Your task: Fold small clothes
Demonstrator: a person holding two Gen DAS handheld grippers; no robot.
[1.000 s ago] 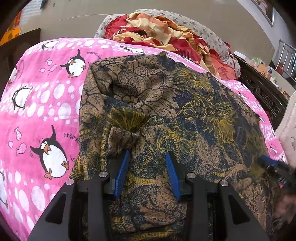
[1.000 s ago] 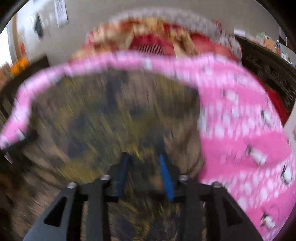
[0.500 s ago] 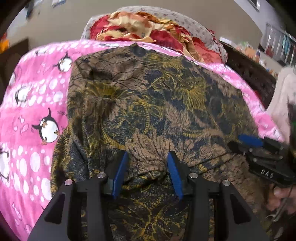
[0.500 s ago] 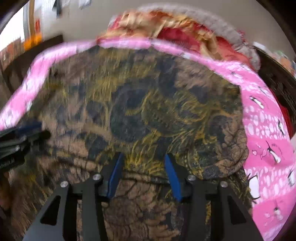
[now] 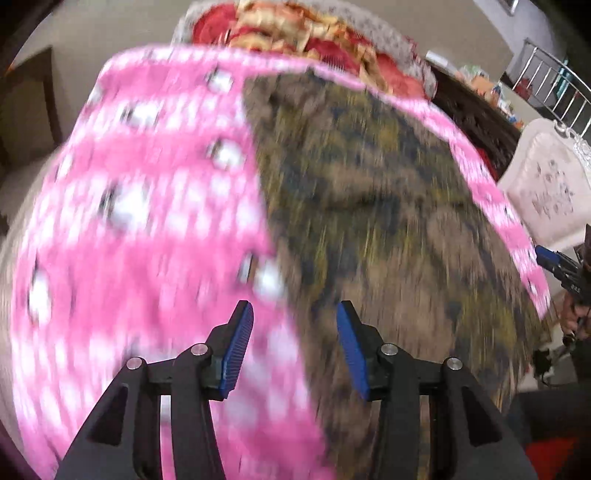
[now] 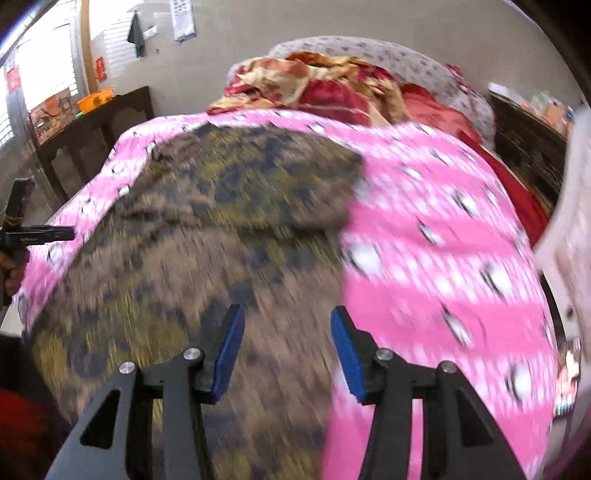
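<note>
A brown, navy and yellow patterned garment (image 5: 388, 221) (image 6: 221, 229) lies spread flat on a pink penguin-print bedcover (image 5: 147, 221) (image 6: 443, 240). Both views are motion-blurred. My left gripper (image 5: 291, 314) hovers over the garment's left edge. Its jaws are opening and nothing is between them. My right gripper (image 6: 286, 317) hangs open and empty over the garment's right edge. Each gripper also appears at the rim of the other's view: the right gripper (image 5: 554, 258) and the left gripper (image 6: 48, 234), each held by a hand.
A heap of red and yellow cloth (image 5: 295, 33) (image 6: 314, 85) lies against a grey pillow at the bed's far end. A dark wooden table (image 6: 92, 125) stands to the left, with dark furniture (image 5: 472, 110) and a white padded chair (image 5: 546, 192) to the right.
Both grippers have lifted off the garment and swung apart, the left to its left edge, the right to its right edge. Their jaws stand wider and the garment now lies flat.
</note>
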